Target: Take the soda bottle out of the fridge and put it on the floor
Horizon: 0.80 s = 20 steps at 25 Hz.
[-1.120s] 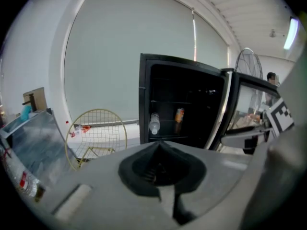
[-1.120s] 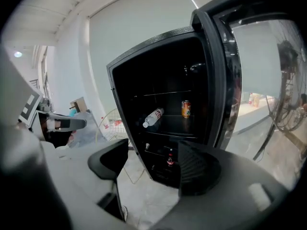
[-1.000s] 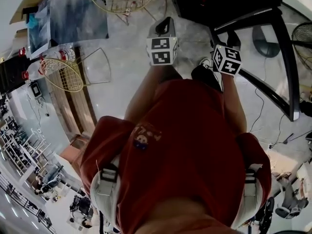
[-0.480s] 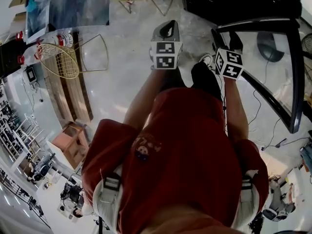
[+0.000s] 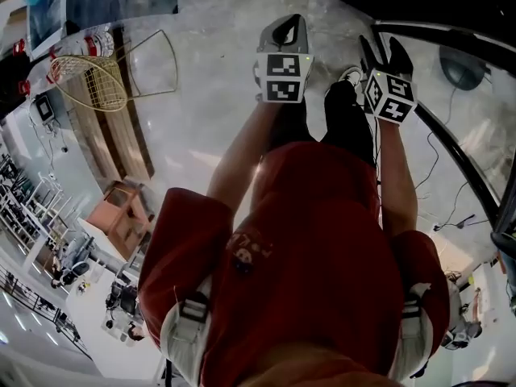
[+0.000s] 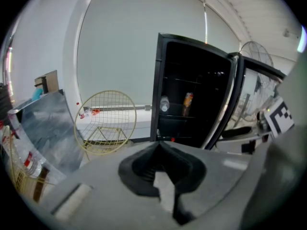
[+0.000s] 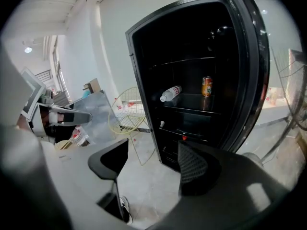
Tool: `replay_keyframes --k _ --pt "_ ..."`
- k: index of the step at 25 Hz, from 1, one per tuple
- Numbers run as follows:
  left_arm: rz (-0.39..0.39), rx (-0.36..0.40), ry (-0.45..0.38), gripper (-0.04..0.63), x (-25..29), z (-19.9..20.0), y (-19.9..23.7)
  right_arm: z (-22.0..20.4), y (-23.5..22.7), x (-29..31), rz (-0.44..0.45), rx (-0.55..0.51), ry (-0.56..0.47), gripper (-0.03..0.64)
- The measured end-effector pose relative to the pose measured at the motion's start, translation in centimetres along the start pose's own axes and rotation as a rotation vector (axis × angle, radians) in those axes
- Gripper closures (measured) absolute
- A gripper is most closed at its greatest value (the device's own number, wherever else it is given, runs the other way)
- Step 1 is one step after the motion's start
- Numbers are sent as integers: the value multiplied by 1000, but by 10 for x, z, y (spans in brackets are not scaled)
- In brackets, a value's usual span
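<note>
Fridge (image 7: 148,80) door (image 7: 259,71) stands open, so access is done (nothing else is). Soda bottle (image 7: 170,94) lies on its side on a middle shelf, centre of the right gripper view, just left of an orange can (image 7: 206,86). Your right gripper (image 7: 152,153) has fingers spread and empty; your left gripper (image 6: 160,147) is clenched on nothing. Both are well apart from the bottle. Reaching, grasping, carrying out and setting it on the floor (image 7: 149,190) all remain.
</note>
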<state>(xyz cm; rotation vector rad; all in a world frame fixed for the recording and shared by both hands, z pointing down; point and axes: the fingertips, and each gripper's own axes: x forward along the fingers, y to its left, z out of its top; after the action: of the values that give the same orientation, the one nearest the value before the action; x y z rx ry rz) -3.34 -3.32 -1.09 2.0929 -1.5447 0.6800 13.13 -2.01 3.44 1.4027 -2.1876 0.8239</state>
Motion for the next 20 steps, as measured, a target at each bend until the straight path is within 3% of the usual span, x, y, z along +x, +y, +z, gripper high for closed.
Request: replay_keyframes --k 7,20 --pt "-1 -24 24 597 25 -31 20 -19 1 36 -12 8 17 308" --pt "-7 -13 29 596 100 -150 40 -126 -17 121 -18 11 3 308"
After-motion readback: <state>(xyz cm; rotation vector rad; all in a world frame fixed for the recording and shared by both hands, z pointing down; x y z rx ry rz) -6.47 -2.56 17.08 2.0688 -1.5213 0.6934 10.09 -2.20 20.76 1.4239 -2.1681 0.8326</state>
